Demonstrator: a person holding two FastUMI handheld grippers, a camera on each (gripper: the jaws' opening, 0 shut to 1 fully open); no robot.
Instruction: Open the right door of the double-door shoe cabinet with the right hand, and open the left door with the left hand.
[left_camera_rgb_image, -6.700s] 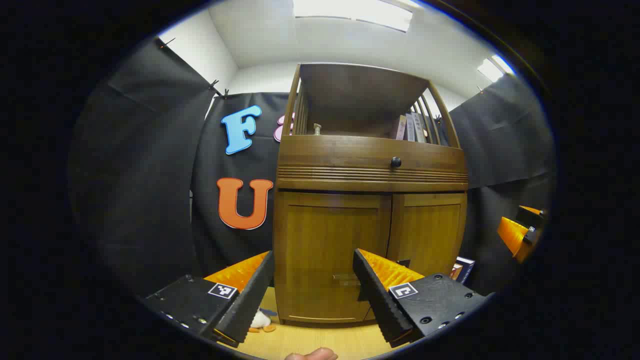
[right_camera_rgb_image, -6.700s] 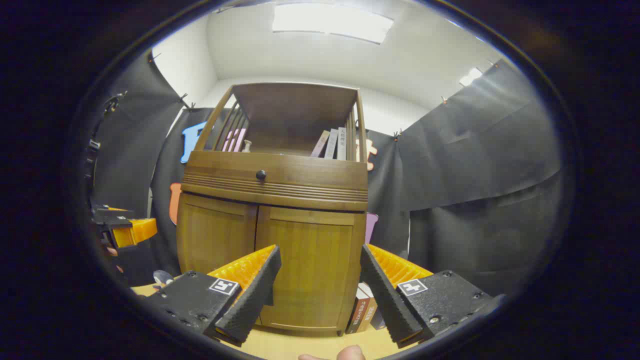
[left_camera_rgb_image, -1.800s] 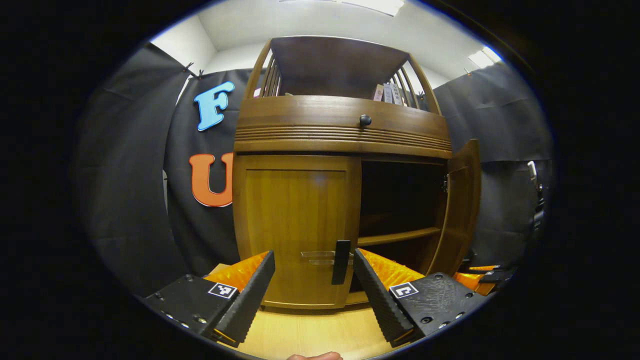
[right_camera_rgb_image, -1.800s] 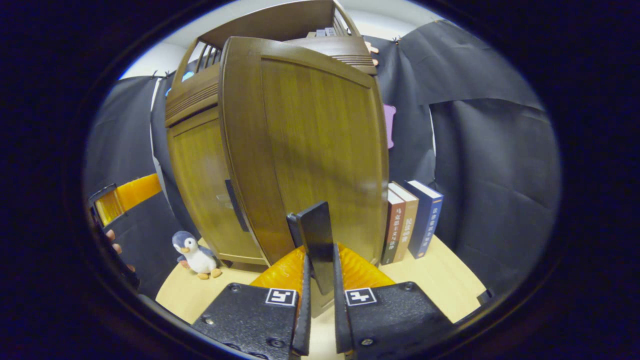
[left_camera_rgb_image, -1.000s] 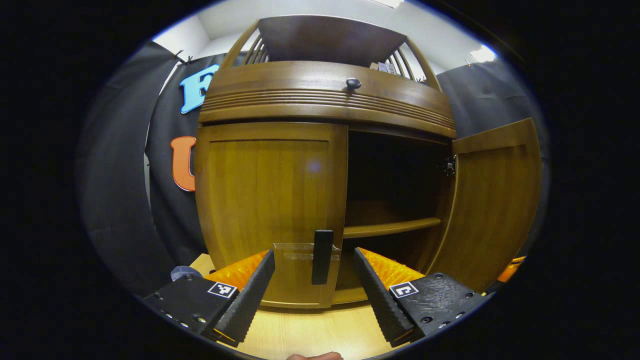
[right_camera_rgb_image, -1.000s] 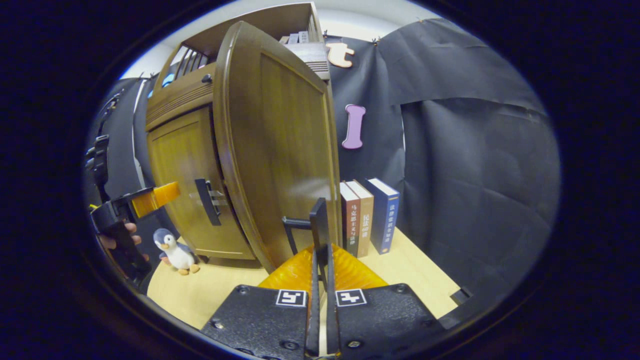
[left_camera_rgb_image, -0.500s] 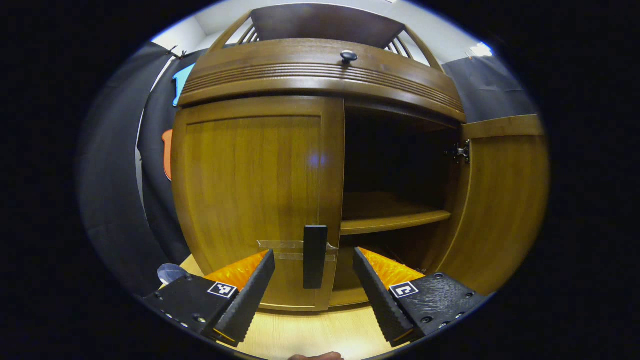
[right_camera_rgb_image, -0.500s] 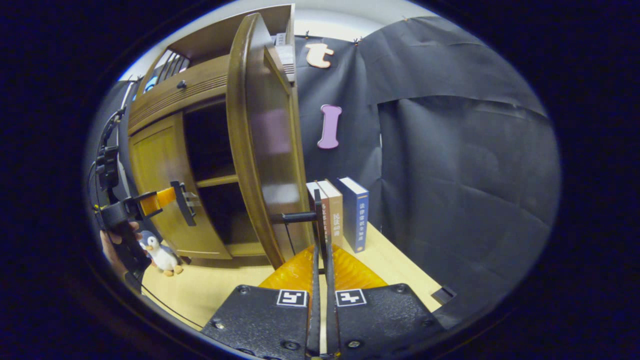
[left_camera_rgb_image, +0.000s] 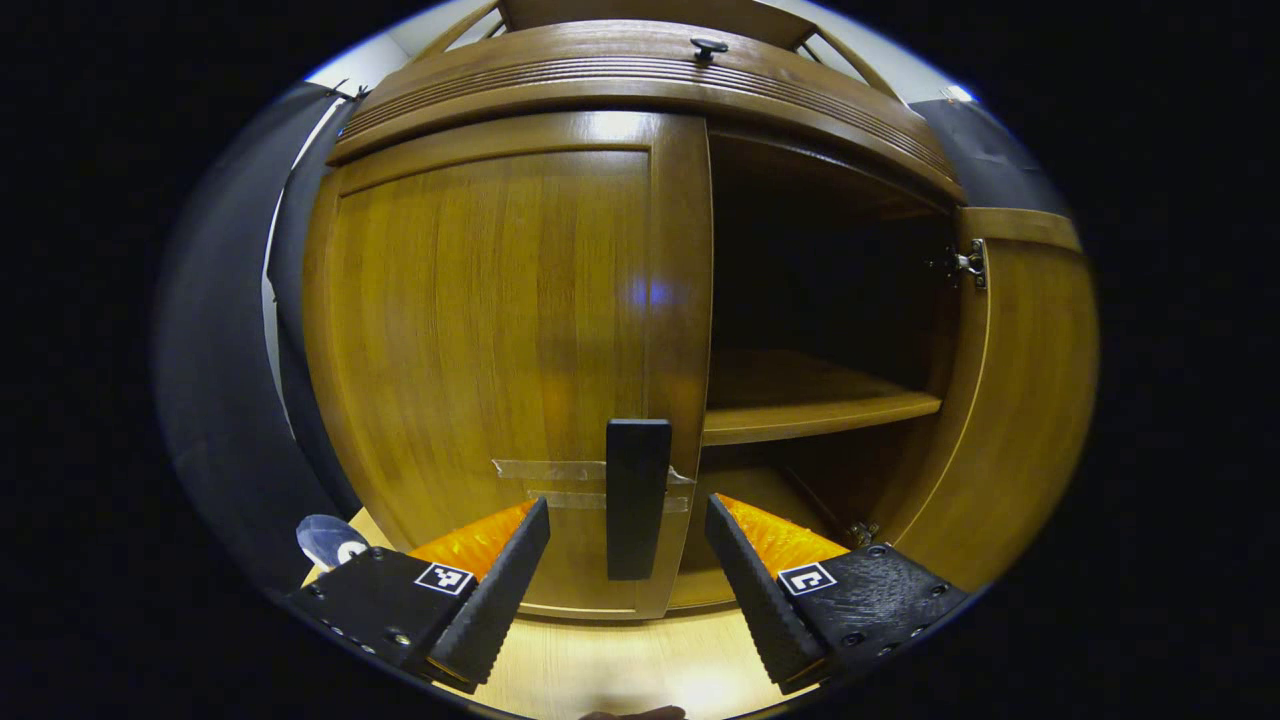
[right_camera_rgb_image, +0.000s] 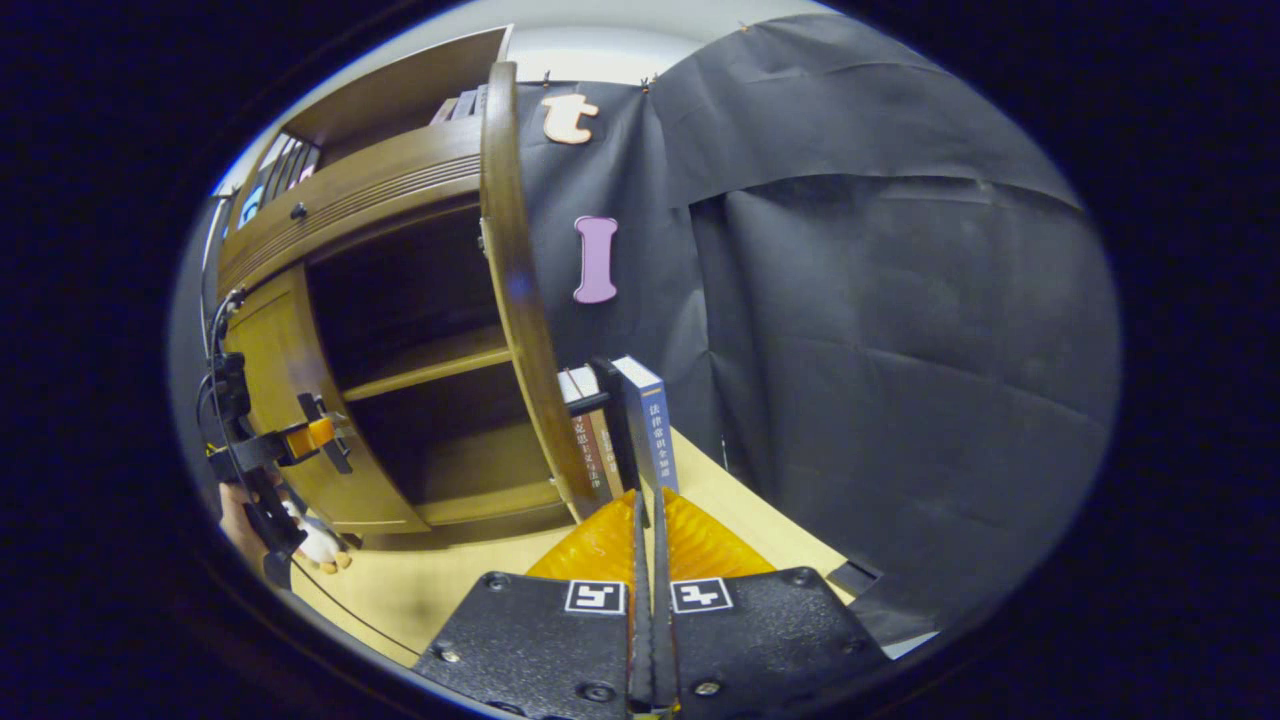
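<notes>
My left gripper (left_camera_rgb_image: 627, 560) stands spread with the left door's handle (left_camera_rgb_image: 638, 511) in the gap between the fingers, bare room on both sides of it. That left door (left_camera_rgb_image: 490, 340) is closed and walls off its half. The right half gapes: the shelf (left_camera_rgb_image: 815, 412) splits it into two open bays. The right door (right_camera_rgb_image: 520, 300) is swung wide, edge-on in my right gripper view, with upright books (right_camera_rgb_image: 640, 430) crowding just behind its handle (right_camera_rgb_image: 612, 425)
</notes>
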